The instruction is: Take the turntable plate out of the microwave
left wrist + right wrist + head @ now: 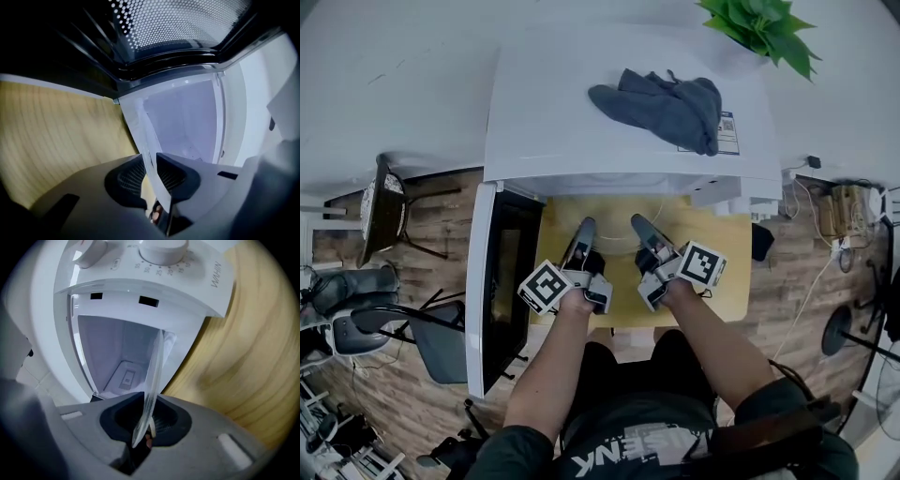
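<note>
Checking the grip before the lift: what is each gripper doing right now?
Left gripper: closed on the glass turntable plate, at its rim.
Right gripper: closed on the same plate's rim.

Plain white wall [394, 75] across top of frame, wood-plank floor [431, 248] left and right, light wood table [727, 248] at centre, black chair [382, 214] mid left, dark office chairs [412, 336] lower left, potted plant [761, 23] upper right, cables [839, 214] at right edge, even diffuse light.

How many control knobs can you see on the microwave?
2, both in the right gripper view: one knob at the top left, the other knob at top centre. Others may be cropped off.
</note>
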